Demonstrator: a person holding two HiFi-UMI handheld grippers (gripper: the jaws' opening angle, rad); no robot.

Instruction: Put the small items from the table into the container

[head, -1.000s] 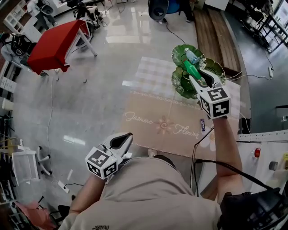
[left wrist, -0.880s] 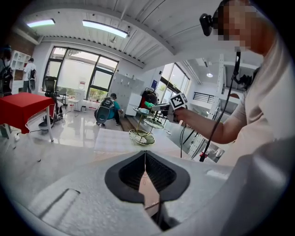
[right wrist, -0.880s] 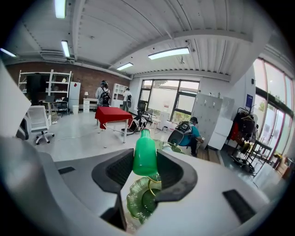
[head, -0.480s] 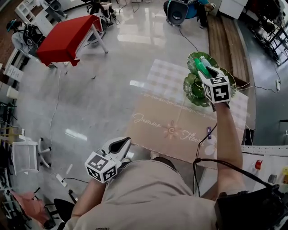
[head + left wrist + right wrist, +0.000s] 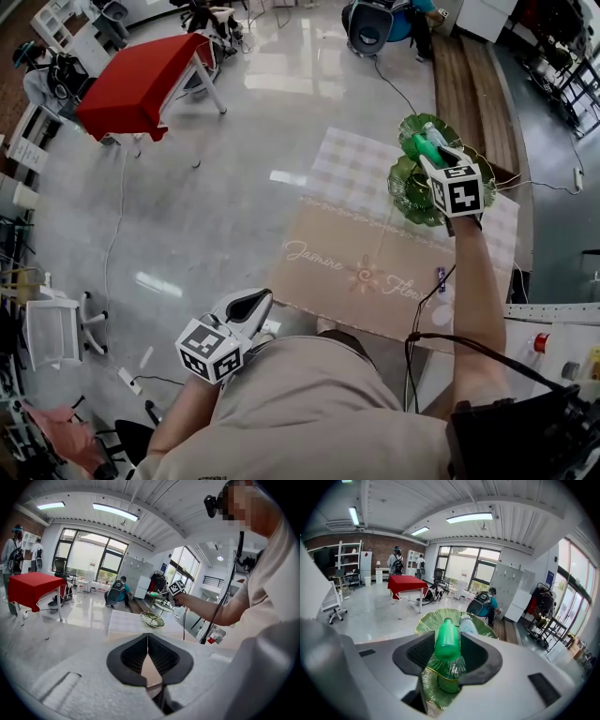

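Most of the container (image 5: 405, 187) sits hidden under the right gripper (image 5: 427, 150) from above | one purple item (image 5: 441, 275) by the tabletop (image 5: 347, 244) right edge, too small to identify | two bottles on the top tier: green bottle (image 5: 447, 641), clear bottle (image 5: 468, 623) | right gripper jaws opening, green bottle between them | left gripper (image 5: 148, 651) pressed together, empty
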